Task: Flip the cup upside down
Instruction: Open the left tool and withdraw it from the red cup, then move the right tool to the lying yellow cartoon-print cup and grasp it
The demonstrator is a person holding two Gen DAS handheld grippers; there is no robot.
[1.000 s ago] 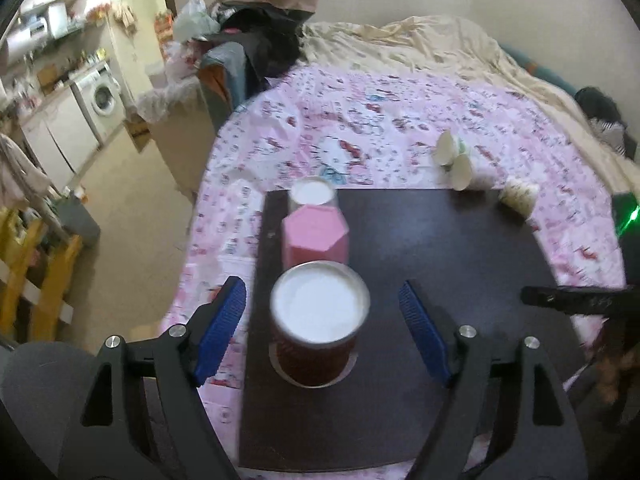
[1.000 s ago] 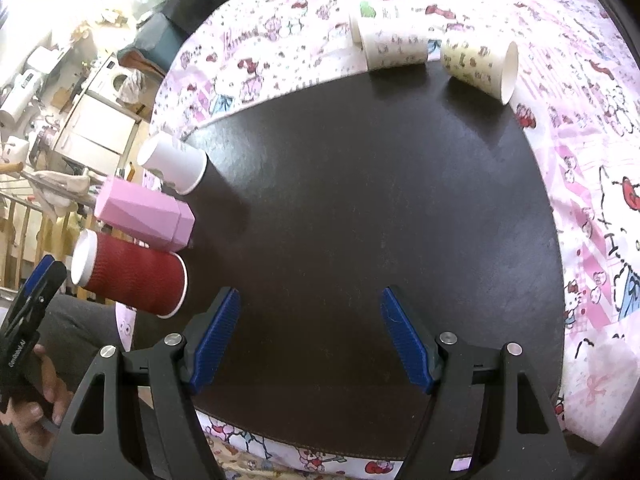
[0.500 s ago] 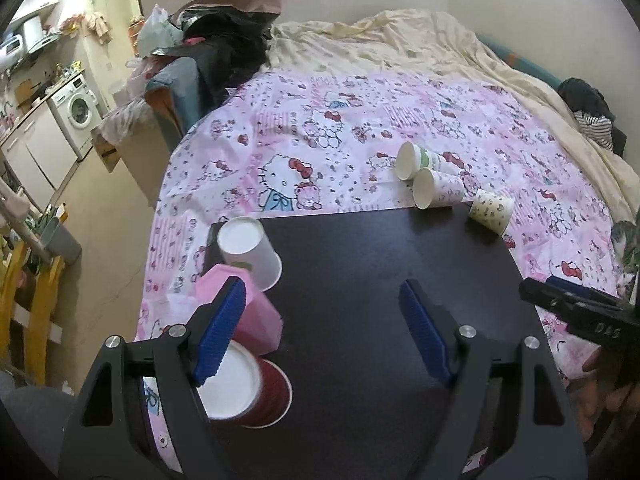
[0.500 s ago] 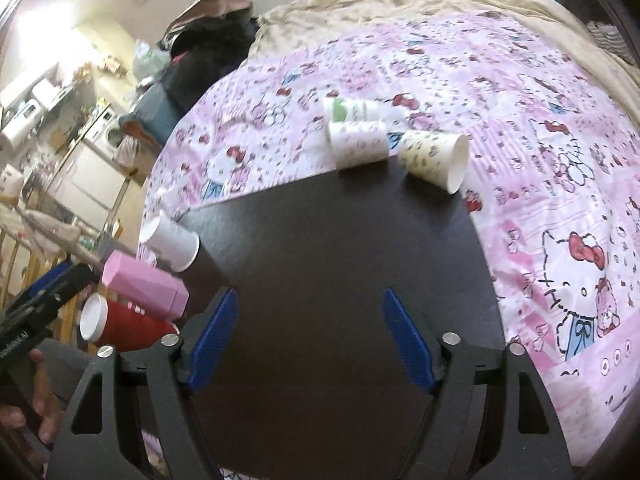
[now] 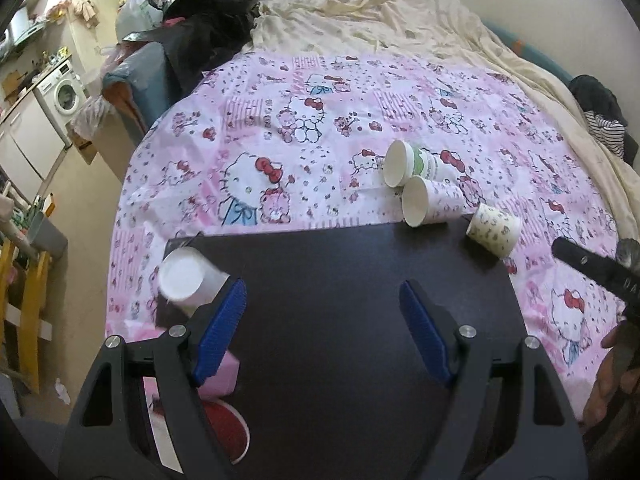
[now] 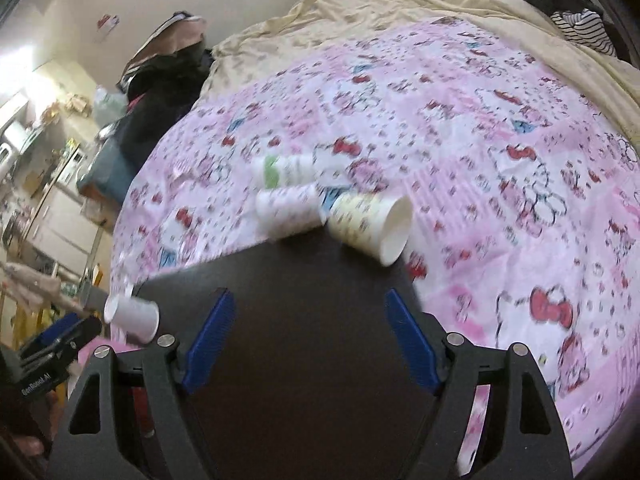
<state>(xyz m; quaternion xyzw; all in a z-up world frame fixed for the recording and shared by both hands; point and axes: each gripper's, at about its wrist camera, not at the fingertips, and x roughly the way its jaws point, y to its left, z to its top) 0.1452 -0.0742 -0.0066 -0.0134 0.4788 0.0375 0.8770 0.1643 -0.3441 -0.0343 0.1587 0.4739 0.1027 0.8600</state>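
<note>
Fingers: both pairs spread wide, nothing between the blue pads. My left gripper hangs over the dark counter; my right gripper hangs over the same board, its view blurred.

Progress, as I judge it: three cups stand mouth-down along the counter's left edge, which I take as done. They are a plain white paper cup, a pink faceted cup largely hidden behind my left finger, and a red ribbed paper cup of which only the flared rim shows.

Left to do: three paper cups lie on their sides at the far right edge, touching or nearly so. A white cup with green print rests on the bedspread; a white cup with small pink print lies at the counter's edge; a cream patterned cup sits by the far right corner. Neither gripper is near them yet.

Surface: the counter is a dark, matt board laid on a bed with a pink cartoon-cat bedspread. A cream duvet is bunched behind. Room: washing machine and kitchen units at far left; piled bags and clothes by the wall.
</note>
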